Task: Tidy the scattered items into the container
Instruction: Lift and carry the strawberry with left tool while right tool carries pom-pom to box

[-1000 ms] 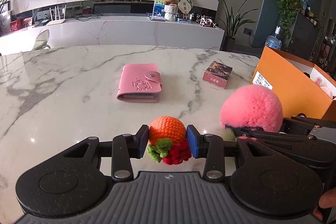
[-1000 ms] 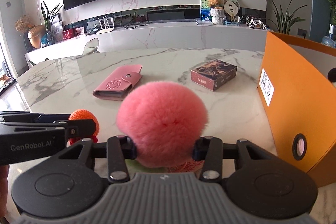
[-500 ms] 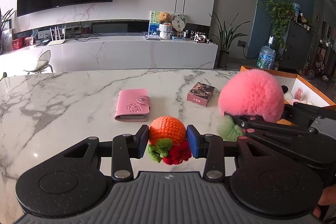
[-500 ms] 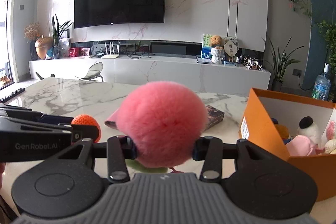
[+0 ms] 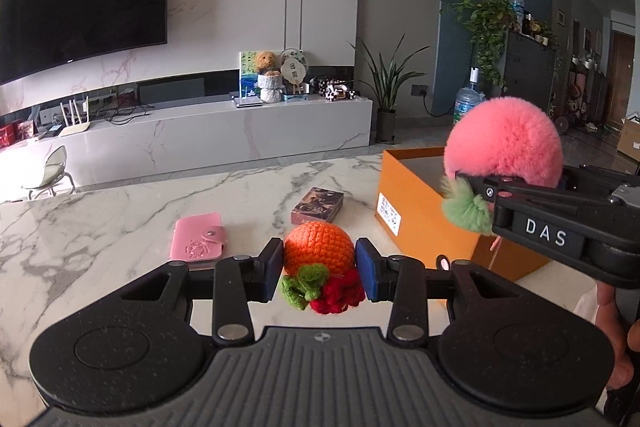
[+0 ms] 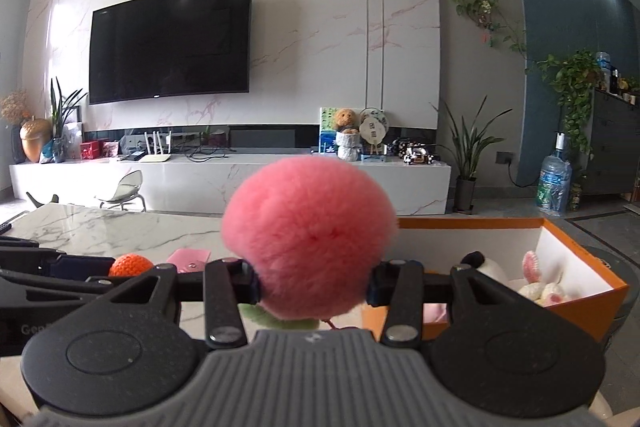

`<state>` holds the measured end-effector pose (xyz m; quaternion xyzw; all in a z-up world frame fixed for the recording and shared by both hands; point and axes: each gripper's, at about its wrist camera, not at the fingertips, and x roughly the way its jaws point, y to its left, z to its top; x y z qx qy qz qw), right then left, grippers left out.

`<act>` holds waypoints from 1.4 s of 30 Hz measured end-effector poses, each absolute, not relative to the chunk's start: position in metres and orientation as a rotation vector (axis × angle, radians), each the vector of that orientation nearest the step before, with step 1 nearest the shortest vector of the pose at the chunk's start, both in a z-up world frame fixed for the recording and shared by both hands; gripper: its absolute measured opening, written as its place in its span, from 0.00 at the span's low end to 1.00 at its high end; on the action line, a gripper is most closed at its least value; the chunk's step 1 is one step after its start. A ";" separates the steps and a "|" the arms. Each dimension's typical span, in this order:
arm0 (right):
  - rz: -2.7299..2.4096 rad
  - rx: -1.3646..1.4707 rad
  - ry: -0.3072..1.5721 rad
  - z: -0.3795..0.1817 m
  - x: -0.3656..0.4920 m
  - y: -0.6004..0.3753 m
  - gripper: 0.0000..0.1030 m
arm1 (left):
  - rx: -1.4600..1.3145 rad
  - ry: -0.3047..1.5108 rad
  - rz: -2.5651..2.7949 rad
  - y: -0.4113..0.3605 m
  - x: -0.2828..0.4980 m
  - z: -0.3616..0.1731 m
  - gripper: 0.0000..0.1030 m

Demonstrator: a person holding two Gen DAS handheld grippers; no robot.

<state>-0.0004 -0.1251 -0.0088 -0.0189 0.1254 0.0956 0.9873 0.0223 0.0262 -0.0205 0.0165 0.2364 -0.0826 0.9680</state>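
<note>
My left gripper (image 5: 319, 273) is shut on an orange crocheted ball (image 5: 319, 248) with green and red yarn bits, held above the marble table (image 5: 100, 227). My right gripper (image 6: 312, 285) is shut on a fluffy pink pompom (image 6: 310, 239) with a green tuft; it shows at the right of the left wrist view (image 5: 504, 147), raised beside the orange box (image 5: 424, 223). The box's open top (image 6: 568, 267) holds soft toys. A pink wallet (image 5: 198, 241) and a small printed card box (image 5: 317, 205) lie on the table.
The orange box stands at the table's right side, just right of both grippers. A white TV console (image 6: 240, 179) and a wall TV (image 6: 168, 43) lie beyond the table. A small chair (image 5: 50, 175) stands past the far edge.
Both grippers have risen and tilted up with their loads. The right gripper with the pompom has moved up beside the orange box, whose open top now shows.
</note>
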 end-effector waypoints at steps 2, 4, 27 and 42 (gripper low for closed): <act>0.163 -0.032 0.236 -0.003 -0.002 -0.137 0.46 | 0.044 0.475 -0.184 0.017 0.024 -0.017 0.44; 0.137 -0.027 0.227 0.001 -0.004 -0.150 0.46 | 0.046 0.474 -0.207 0.007 0.028 -0.014 0.44; -0.128 0.096 0.343 0.005 0.059 -0.297 0.46 | 0.111 0.487 -0.457 -0.122 0.116 -0.019 0.44; -0.118 0.089 0.522 -0.015 0.167 -0.335 0.46 | 0.129 0.531 -0.504 -0.162 0.187 -0.034 0.44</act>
